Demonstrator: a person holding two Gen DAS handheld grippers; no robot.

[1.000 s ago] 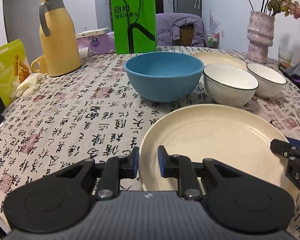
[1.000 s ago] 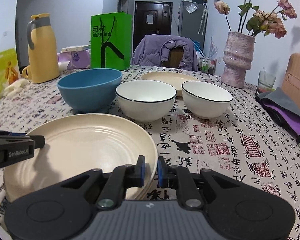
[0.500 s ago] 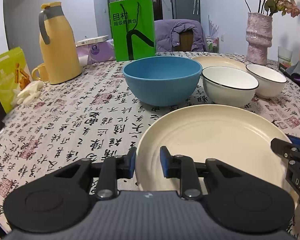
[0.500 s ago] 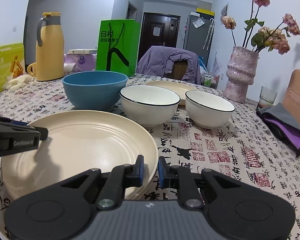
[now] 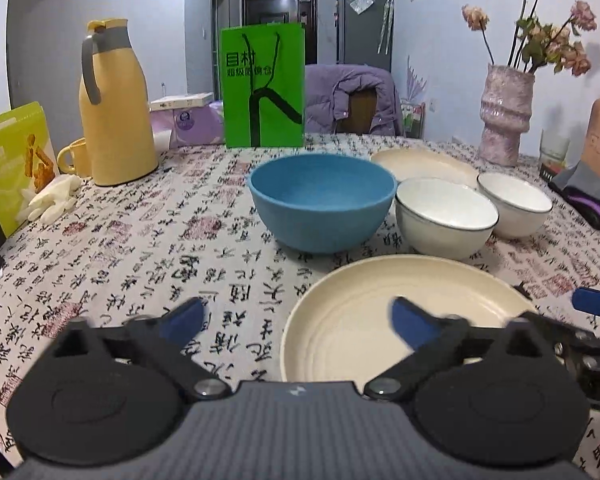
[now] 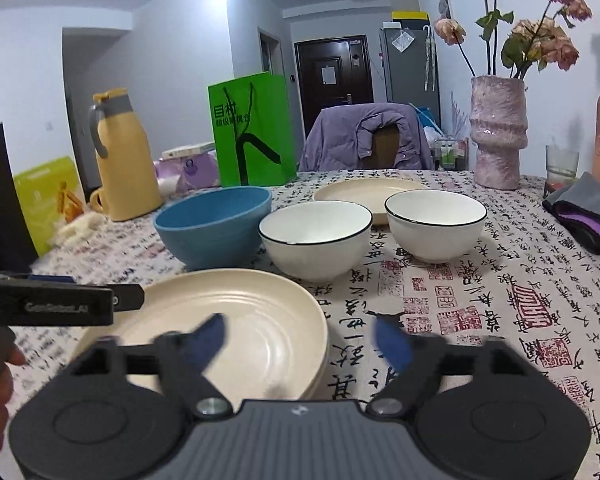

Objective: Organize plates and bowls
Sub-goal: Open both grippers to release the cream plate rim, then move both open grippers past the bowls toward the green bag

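Both opening claws [image 5: 296,316] astride plate [image 5: 380,320]

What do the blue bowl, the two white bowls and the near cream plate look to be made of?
Blue bowl: matte, faintly grainy, no glare; probably plastic or plant-fibre composite. White bowls: glossy glaze, thin dark rim line; likely ceramic. Near cream plate: satin sheen, concentric ridges; composite or melamine, possibly stoneware.

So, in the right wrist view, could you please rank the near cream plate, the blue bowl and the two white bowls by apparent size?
1. Near cream plate, though closeness inflates it.
2. Blue bowl.
3. The left white bowl and right white bowl look alike.
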